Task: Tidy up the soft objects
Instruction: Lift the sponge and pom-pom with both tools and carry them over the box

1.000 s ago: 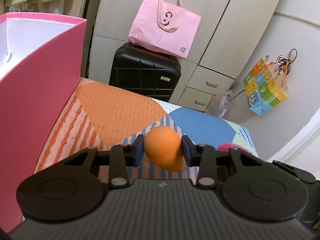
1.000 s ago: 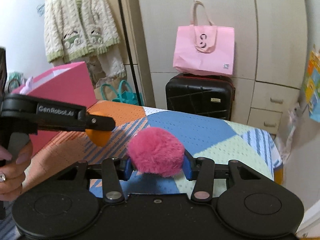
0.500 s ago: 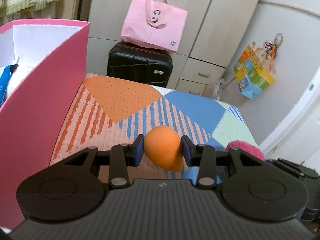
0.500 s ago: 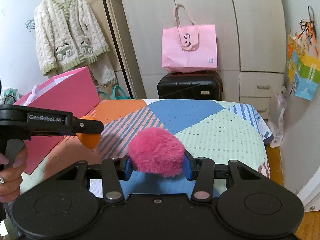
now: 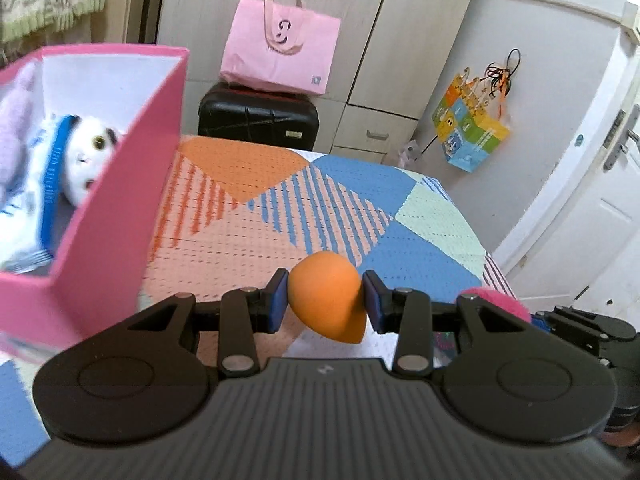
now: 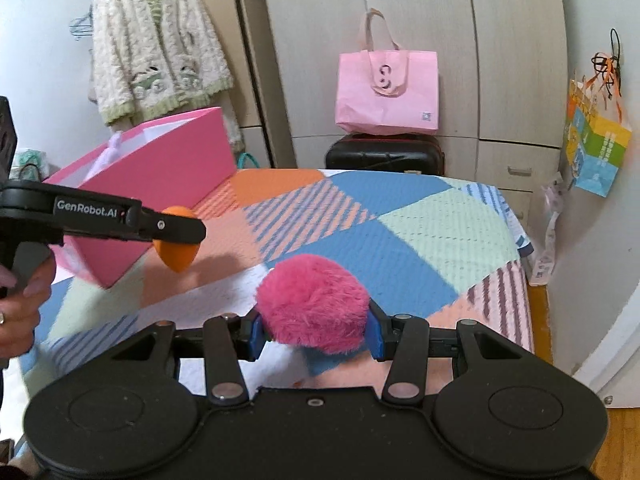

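Note:
My left gripper [image 5: 326,300] is shut on an orange egg-shaped sponge [image 5: 328,296] and holds it above the bed, just right of the open pink box [image 5: 132,208]. The box holds a white plush toy [image 5: 86,152] and a pale purple one. In the right wrist view the left gripper [image 6: 176,230] with the sponge [image 6: 178,254] hangs beside the box [image 6: 160,176]. My right gripper [image 6: 314,322] is shut on a fluffy pink pom-pom [image 6: 314,306], held over the bed's near part. The pom-pom's edge shows in the left wrist view [image 5: 500,300].
The bed has a patchwork cover [image 6: 400,232] in orange, blue and green. Behind it stand a black suitcase [image 6: 384,154] with a pink tote bag [image 6: 386,92] on top, and wardrobe doors. A cardigan [image 6: 156,52] hangs at the left. A colourful bag [image 6: 596,144] hangs on the right wall.
Both grippers have risen and pulled back, so more of the bed shows. The pink box's inside with its plush toys has come into the left wrist view.

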`<state>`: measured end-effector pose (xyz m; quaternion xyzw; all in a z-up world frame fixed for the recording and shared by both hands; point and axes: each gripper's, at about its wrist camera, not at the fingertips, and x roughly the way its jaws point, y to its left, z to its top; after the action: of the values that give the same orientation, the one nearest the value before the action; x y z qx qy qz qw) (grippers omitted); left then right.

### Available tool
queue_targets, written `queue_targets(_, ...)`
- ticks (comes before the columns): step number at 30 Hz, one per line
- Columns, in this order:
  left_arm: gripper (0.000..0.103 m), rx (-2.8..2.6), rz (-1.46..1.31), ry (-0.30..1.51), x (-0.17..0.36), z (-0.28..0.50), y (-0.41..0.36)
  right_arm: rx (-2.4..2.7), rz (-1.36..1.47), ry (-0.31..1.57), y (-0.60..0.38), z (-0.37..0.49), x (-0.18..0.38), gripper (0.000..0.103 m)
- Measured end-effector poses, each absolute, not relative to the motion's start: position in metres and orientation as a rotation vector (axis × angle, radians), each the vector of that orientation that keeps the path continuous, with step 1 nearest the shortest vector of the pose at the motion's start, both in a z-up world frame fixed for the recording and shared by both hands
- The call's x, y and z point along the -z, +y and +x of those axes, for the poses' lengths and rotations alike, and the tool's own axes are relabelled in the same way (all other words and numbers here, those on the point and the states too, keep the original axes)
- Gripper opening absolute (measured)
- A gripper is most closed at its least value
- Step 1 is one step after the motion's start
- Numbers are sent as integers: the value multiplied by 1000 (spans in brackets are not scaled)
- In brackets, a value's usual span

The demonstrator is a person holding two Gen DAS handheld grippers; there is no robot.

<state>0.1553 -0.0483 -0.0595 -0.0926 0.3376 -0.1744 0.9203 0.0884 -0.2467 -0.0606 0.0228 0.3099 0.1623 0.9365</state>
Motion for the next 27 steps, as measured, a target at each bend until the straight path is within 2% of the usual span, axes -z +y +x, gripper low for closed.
queue_targets(15,38,453,-135,670,27,85,28,-548,52,618,-194,40,30,52)
queue_targets(27,38,451,-231,578,-6,72,87,-743,-3,528,-131,57,-4,52)
